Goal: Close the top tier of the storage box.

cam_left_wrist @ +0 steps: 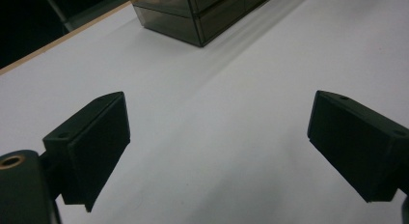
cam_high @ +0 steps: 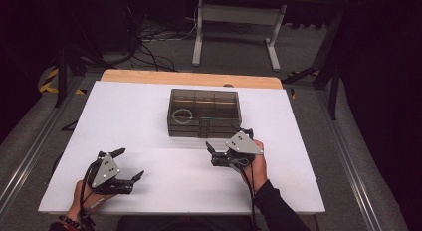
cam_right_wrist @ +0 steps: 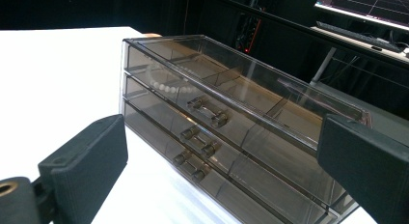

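A smoky clear box (cam_high: 204, 113) with three drawers stands at the middle back of the white table (cam_high: 149, 121). Its drawers look shut, each with a small bar handle (cam_right_wrist: 207, 112). A string of pale beads (cam_high: 182, 115) lies in its upper left part, and the beads (cam_right_wrist: 166, 86) also show in the right gripper view. My right gripper (cam_high: 227, 138) is open just in front of the box's right end, and the box front (cam_right_wrist: 231, 137) lies between the jaws of my right gripper (cam_right_wrist: 222, 156). My left gripper (cam_high: 131, 163) is open at the front left, with nothing between the jaws of my left gripper (cam_left_wrist: 217, 137).
The box's corner (cam_left_wrist: 193, 16) is far ahead of the left gripper. A wooden strip (cam_high: 191, 78) edges the table's far side. Beyond it stand a white desk frame (cam_high: 234, 32) and floor cables (cam_high: 149, 47). A lit monitor (cam_right_wrist: 366, 4) stands behind the box.
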